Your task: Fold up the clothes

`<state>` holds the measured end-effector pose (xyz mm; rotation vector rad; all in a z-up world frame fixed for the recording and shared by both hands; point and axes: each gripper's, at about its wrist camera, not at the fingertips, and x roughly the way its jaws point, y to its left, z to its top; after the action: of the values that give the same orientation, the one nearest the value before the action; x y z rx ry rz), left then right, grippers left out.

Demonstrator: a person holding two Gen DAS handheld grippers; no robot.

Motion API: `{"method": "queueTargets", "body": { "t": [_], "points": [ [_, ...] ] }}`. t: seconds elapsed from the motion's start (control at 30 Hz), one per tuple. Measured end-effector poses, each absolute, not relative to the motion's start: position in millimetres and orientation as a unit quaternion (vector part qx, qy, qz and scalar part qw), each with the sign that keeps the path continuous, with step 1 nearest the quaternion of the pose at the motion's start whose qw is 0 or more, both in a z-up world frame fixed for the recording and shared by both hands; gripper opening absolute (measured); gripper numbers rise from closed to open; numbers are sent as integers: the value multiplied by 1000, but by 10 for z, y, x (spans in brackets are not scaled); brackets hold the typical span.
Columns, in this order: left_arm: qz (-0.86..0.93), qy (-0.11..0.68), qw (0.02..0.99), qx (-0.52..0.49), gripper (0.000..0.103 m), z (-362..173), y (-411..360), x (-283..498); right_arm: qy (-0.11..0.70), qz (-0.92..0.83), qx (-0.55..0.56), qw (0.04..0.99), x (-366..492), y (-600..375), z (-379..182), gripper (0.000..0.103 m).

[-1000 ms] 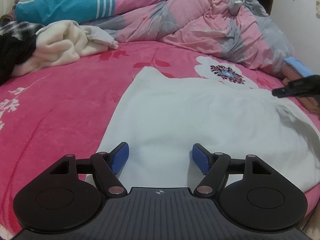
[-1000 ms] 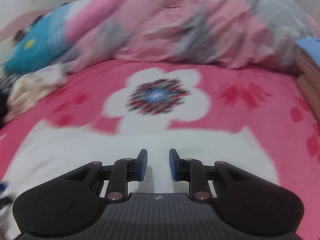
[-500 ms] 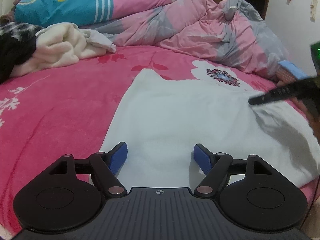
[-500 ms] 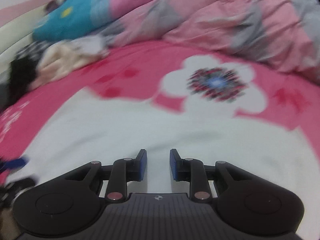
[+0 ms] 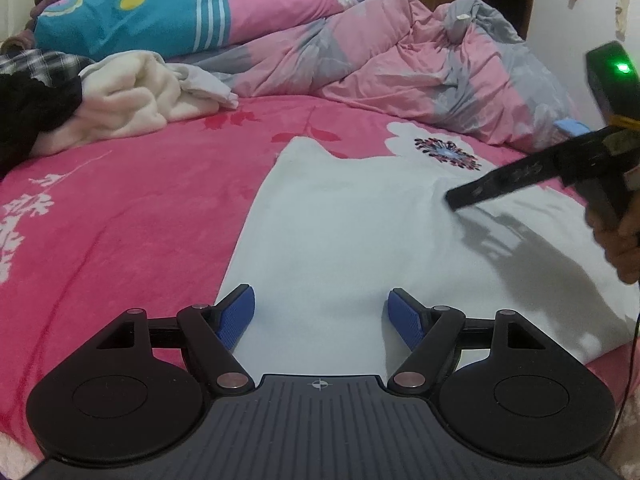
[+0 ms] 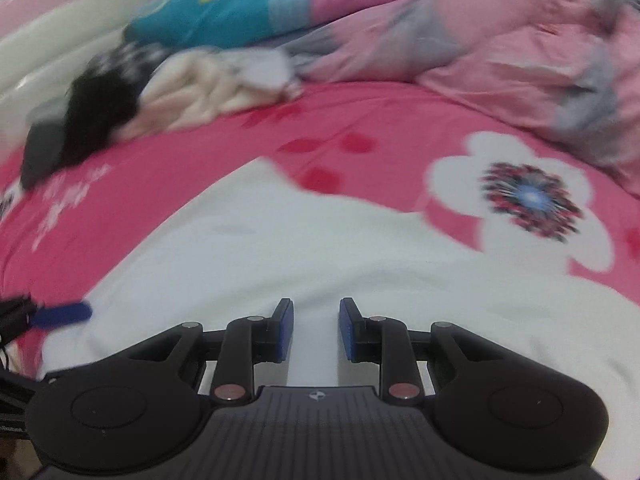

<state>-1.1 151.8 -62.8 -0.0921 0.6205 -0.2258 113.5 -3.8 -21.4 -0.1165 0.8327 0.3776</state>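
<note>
1. Over the last second the right gripper [image 5: 454, 202] has swung in from the right side of the bed [image 5: 120, 216] toward the middle of the white garment [image 5: 340, 232]. In the left wrist view its dark tip now sits low over the cloth near the garment's far right part, with its shadow falling on the fabric; a second ago it showed only at the right border of that view.
2. The right wrist view has turned leftward meanwhile: the flower print [image 6: 528, 200] now sits off to the right, and more of the garment's left side fills the foreground. That view is motion-blurred.
3. The left gripper [image 5: 320, 316] has barely shifted. It hovers over the garment's near edge, its blue pads wide apart with nothing between them.
4. The right gripper's pads stand a narrow gap apart, not closed on cloth.
5. As a judgement, the right gripper seems to be lining up on a part of the garment to pinch; neither gripper holds fabric now.
6. The garment lies spread flat on the pink bed, toward its near right side, fairly smooth, with one pointed corner at the far left and a soft crease on the right. Whether it is already folded once cannot be told.
</note>
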Motion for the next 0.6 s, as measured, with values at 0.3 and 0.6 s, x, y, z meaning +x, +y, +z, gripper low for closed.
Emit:
{"method": "queueTargets", "body": {
  "t": [0.3,0.6],
  "points": [
    [-97,287,952,-36,74,-609,1595,-130,387,210,-75,894,1244,394,-204,27],
    [-94,283,954,-39,74,-621,1648,-197,395,244,-47,884,1551,826,-295,27]
  ]
}}
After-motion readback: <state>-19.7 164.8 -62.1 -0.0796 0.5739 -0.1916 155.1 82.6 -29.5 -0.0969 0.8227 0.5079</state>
